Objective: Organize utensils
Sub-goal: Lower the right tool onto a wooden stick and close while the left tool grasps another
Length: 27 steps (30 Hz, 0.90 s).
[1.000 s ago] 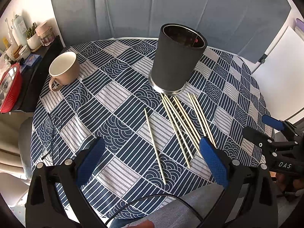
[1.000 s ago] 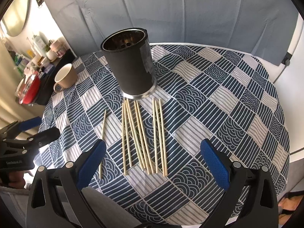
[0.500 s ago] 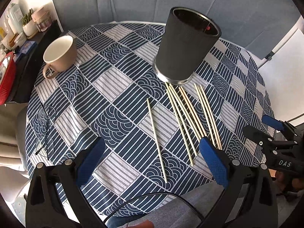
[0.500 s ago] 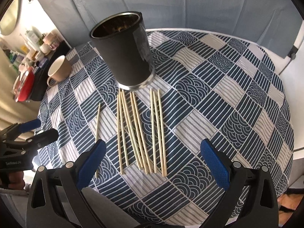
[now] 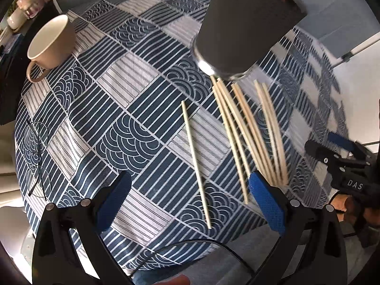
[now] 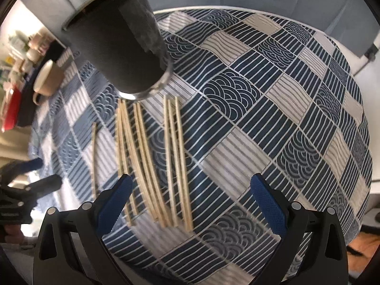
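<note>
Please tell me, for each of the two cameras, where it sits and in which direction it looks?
Left wrist: on the left tongs, open, facing the single chopstick; right tongs show at right.
Right wrist: on the right tongs, open, facing the chopstick bundle; left tongs at left.
Shared: black holder, beige cup, tablecloth.
</note>
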Each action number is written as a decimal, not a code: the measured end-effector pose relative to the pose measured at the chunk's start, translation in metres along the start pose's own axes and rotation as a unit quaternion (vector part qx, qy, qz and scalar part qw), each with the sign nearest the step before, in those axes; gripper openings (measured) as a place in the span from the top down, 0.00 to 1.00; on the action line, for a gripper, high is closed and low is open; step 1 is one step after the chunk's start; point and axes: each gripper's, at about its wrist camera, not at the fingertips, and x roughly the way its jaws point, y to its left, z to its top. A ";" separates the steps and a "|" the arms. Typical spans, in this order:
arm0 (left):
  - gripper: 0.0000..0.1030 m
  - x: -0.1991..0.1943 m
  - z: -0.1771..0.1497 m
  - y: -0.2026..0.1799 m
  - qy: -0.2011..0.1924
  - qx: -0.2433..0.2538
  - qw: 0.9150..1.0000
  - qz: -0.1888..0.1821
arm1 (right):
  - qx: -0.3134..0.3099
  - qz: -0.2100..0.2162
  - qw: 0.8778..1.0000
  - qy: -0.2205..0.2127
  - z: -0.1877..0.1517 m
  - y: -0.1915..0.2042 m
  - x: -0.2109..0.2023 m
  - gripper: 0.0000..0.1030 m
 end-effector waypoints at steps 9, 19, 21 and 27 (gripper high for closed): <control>0.06 0.039 0.015 0.003 0.031 0.017 0.998 0.050 | -0.007 -0.051 0.999 0.009 0.021 -0.014 0.040 0.09; 0.06 0.071 0.021 0.010 0.058 0.011 0.997 0.042 | -0.017 -0.045 0.998 0.042 0.033 -0.020 0.074 0.35; 0.06 0.080 0.025 0.010 0.059 0.013 0.997 0.050 | -0.014 -0.041 0.998 0.040 0.036 -0.021 0.076 0.35; 0.06 0.097 0.034 0.018 0.066 0.006 0.997 0.049 | -0.023 -0.036 0.999 0.032 0.044 -0.014 0.073 0.34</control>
